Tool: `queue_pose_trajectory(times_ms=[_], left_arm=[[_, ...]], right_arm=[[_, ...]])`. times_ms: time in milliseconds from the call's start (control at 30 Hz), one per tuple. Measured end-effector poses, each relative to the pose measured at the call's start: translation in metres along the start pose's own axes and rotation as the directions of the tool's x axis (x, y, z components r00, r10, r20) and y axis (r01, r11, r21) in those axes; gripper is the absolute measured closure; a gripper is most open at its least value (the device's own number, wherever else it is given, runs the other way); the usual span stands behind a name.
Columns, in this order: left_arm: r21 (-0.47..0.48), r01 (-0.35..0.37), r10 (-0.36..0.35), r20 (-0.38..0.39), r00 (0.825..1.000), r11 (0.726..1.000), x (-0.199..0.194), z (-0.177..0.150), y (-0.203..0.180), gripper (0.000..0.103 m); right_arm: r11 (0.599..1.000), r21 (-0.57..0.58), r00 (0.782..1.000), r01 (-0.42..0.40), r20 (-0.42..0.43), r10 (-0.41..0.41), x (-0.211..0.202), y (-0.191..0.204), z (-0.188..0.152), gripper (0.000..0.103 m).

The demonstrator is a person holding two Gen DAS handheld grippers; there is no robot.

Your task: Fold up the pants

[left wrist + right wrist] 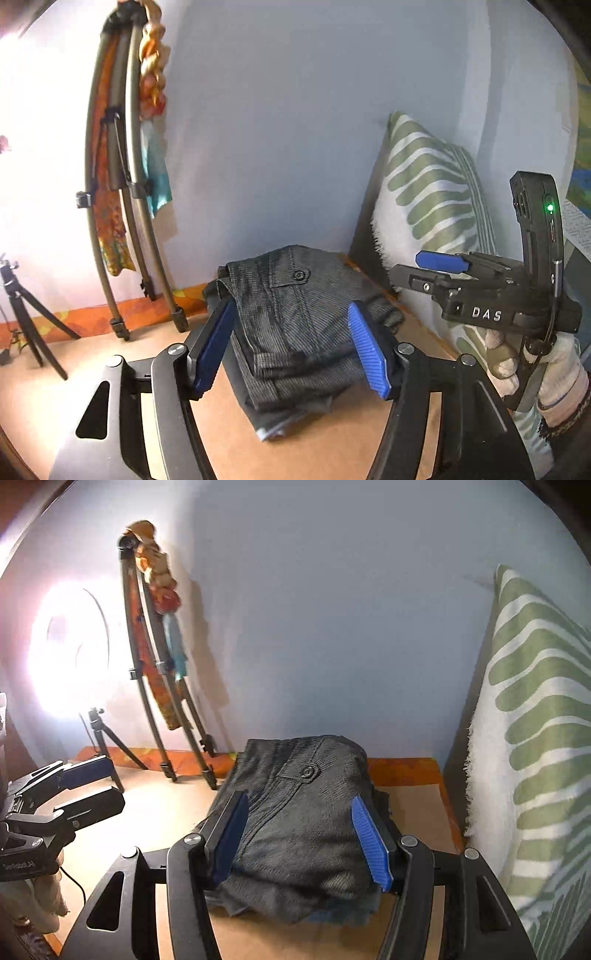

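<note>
The dark grey pants (295, 325) lie folded into a thick stack on the tan table (332, 450), a buttoned pocket on top. My left gripper (291, 347) is open, its blue pads spread just in front of and above the stack, holding nothing. My right gripper (299, 834) is open too, its pads on either side of the near end of the stack (306, 812), empty. In the left wrist view the right gripper (428, 269) hovers at the right above the table. In the right wrist view the left gripper (92, 786) sits at the left.
A green-and-white leaf-pattern pillow (535, 738) stands against the wall at the right. A tall folded tripod (122, 184) draped with colourful cloth leans at the back left, a small tripod (22, 314) beside it. A bright lamp (70, 653) glares at the left.
</note>
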State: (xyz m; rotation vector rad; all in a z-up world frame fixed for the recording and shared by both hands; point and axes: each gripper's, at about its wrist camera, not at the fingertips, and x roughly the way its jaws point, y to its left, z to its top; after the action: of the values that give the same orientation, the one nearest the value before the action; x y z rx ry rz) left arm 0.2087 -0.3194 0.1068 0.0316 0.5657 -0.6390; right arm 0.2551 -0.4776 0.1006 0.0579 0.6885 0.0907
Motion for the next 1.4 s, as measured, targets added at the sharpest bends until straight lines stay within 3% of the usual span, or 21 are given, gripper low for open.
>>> queue_pose_trajectory(times_ms=[67, 267, 467, 700, 933, 1200, 1400], left_arm=[[0.005, 0.002, -0.002, 0.013, 1.0, 1.0, -0.015, -0.003, -0.004, 0.035], [0.018, 0.021, -0.021, 0.023, 1.0, 1.0, -0.053, -0.016, -0.011, 0.034], [0.052, -0.012, 0.009, 0.052, 0.999, 0.999, -0.096, -0.032, -0.019, 0.023], [0.062, -0.048, 0.043, 0.067, 0.997, 0.997, -0.139, -0.052, -0.019, 0.022], [0.035, -0.085, 0.083, 0.048, 0.995, 0.996, -0.168, -0.082, -0.005, 0.022], [-0.008, -0.152, 0.152, 0.02, 0.988, 0.988, -0.178, -0.114, 0.015, 0.022], [-0.042, -0.165, 0.166, 0.003, 0.986, 0.985, -0.175, -0.136, 0.028, 0.022]], right_arm=[[1.0, -0.012, 1.0, 0.021, 0.023, -0.021, -0.015, 0.008, -0.006, 0.027], [0.999, -0.005, 0.996, 0.043, 0.084, -0.042, -0.059, 0.024, -0.025, 0.017], [0.993, -0.04, 0.983, 0.115, 0.148, -0.107, -0.1, 0.058, -0.045, 0.0], [0.993, -0.046, 0.979, 0.11, 0.179, -0.101, -0.138, 0.095, -0.069, 0.0], [0.985, -0.025, 0.968, 0.168, 0.192, -0.16, -0.16, 0.121, -0.098, 0.0], [0.985, 0.01, 0.969, 0.172, 0.179, -0.171, -0.163, 0.136, -0.129, 0.0], [0.983, 0.051, 0.968, 0.177, 0.174, -0.183, -0.153, 0.135, -0.142, 0.0]])
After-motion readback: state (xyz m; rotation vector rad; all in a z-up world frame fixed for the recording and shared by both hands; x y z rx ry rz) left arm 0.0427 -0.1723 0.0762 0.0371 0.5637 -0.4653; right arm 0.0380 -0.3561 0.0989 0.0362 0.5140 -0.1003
